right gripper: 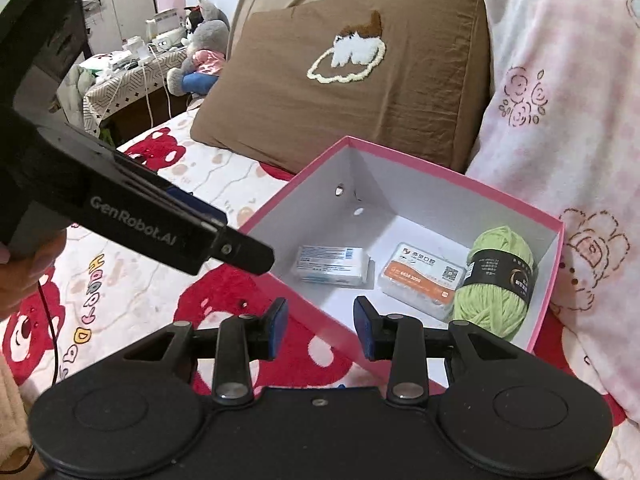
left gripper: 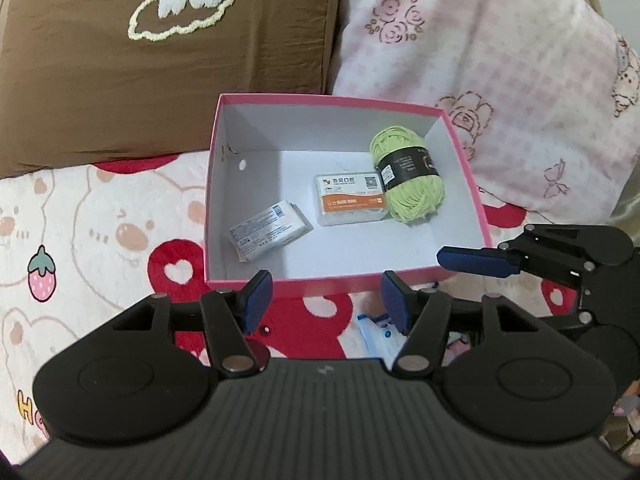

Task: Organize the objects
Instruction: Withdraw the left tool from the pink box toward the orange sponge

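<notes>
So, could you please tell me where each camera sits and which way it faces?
Left wrist: on the left gripper, looking down into the pink box from its near side; own open jaws and the right gripper show.
Right wrist: on the right gripper, at the box's near corner; own open jaws, the left gripper and a hand show.
Shared: box, green yarn, brown pillow.

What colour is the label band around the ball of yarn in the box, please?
Black, wrapped around the light green yarn ball; clearest in the right wrist view.
</notes>
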{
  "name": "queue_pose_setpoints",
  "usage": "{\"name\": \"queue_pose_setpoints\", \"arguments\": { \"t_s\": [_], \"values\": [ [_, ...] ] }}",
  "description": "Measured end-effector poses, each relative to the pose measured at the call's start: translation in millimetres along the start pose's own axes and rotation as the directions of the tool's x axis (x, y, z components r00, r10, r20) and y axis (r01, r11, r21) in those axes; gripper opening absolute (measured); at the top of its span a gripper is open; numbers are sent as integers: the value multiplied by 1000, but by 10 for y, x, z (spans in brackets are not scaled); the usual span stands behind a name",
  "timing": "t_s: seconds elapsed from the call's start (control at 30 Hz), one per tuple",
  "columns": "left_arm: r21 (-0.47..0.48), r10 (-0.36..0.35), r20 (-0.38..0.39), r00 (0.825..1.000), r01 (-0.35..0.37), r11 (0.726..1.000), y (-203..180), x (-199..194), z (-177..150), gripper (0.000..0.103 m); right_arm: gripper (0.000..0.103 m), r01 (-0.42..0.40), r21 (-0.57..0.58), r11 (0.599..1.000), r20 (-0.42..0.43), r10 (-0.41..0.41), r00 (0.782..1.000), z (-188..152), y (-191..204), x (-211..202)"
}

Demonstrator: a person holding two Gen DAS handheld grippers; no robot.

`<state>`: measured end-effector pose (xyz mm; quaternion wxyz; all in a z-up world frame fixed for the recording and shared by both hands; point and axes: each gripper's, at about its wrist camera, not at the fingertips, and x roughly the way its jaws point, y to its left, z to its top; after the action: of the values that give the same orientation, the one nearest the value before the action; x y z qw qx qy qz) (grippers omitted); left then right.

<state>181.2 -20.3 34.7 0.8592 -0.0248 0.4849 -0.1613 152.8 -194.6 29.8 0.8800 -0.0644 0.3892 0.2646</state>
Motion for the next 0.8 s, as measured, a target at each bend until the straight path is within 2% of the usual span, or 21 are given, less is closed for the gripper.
{"name": "queue_pose_setpoints", "arguments": {
  "t_s": [0.23, 0.33, 0.43, 0.6, 0.8],
  "values": [
    [44, -23, 12, 1000, 23, 999, -66, -233, -132, 59, 41, 10, 1, 1000, -14, -10, 1000, -96, 9, -184],
    [58, 0, 20, 1000, -1, 998, -87, -324, -193, 59, 41, 6, -12, 1000, -24, -7, 1000, -123, 40, -276],
    [65, -3, 24, 1000, 1, 998, -115, -421, -247, 59, 45, 0, -46, 999, -10, -1, 1000, -146, 120, -387],
    [64, -22, 39, 999, 20, 998, -155, -572, -331, 60, 45, -13, -107, 994, 8, 14, 1000, -194, 252, -527],
    [86, -29, 40, 999, 26, 996, -255, -663, -416, 61, 45, -13, -91, 996, 33, 16, 999, -264, 306, -640]
  ]
}}
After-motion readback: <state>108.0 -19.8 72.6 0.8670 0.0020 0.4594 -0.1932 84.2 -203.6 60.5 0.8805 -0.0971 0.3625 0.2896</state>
